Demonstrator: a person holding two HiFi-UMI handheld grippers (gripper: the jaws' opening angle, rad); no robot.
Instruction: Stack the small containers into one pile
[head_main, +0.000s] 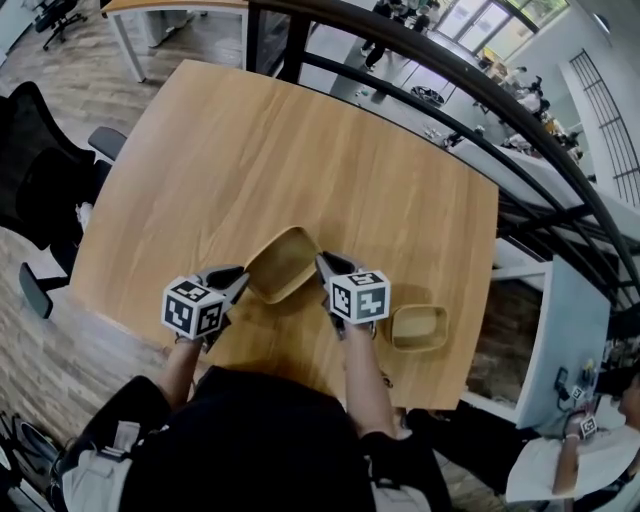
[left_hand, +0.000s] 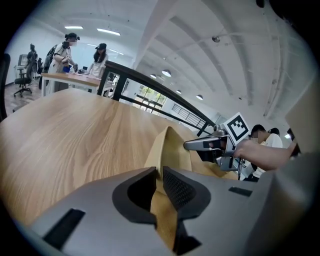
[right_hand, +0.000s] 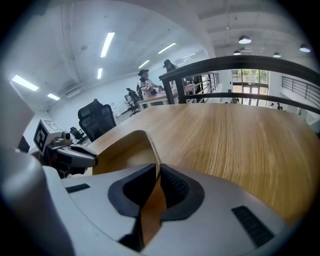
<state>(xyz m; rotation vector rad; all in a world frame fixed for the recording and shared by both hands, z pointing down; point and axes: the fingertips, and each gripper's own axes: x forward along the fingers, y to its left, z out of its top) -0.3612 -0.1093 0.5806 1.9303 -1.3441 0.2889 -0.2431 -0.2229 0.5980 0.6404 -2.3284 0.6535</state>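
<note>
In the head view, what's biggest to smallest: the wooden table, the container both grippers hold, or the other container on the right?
Largest: wooden table.
Next: gripped container.
Smallest: right-hand container.
Both containers look similarly near, so the order holds.

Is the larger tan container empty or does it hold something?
Empty: the larger container shows only its bare tan inside in the head view.
</note>
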